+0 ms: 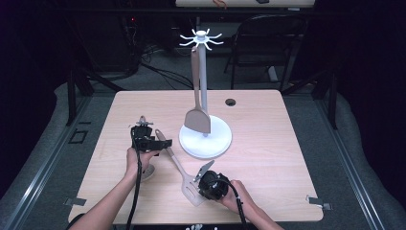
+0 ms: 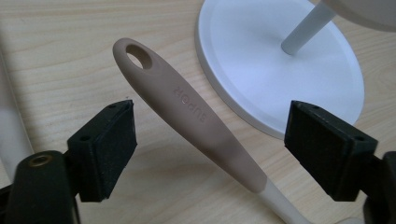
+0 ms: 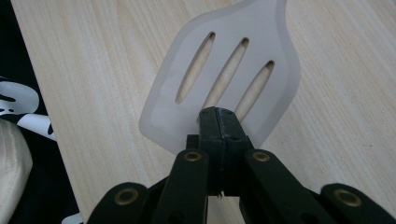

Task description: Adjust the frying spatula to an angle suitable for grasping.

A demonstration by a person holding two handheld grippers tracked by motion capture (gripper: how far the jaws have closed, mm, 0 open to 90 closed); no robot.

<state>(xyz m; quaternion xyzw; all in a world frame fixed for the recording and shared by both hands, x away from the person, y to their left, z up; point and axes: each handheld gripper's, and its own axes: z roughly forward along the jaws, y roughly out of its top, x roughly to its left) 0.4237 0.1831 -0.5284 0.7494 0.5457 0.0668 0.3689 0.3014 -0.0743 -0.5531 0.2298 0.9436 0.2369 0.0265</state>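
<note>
A slotted spatula (image 1: 176, 160) with a taupe handle (image 2: 187, 107) and a pale blade (image 3: 224, 46) lies slantwise across the front of the wooden table. My left gripper (image 1: 163, 142) is open, its pads on either side of the handle (image 2: 215, 140) and well clear of it. My right gripper (image 1: 197, 184) is shut on the near edge of the blade (image 3: 219, 121). Behind them stands a white utensil stand (image 1: 218, 139) with hooks on top. A solid taupe spatula (image 1: 197, 120) hangs from one hook.
The stand's round base (image 2: 261, 65) lies just beyond the handle's end. A pale utensil (image 1: 147, 172) rests under my left hand. The table has a cable hole (image 1: 231, 102) at the back and a chair (image 1: 268, 38) behind it.
</note>
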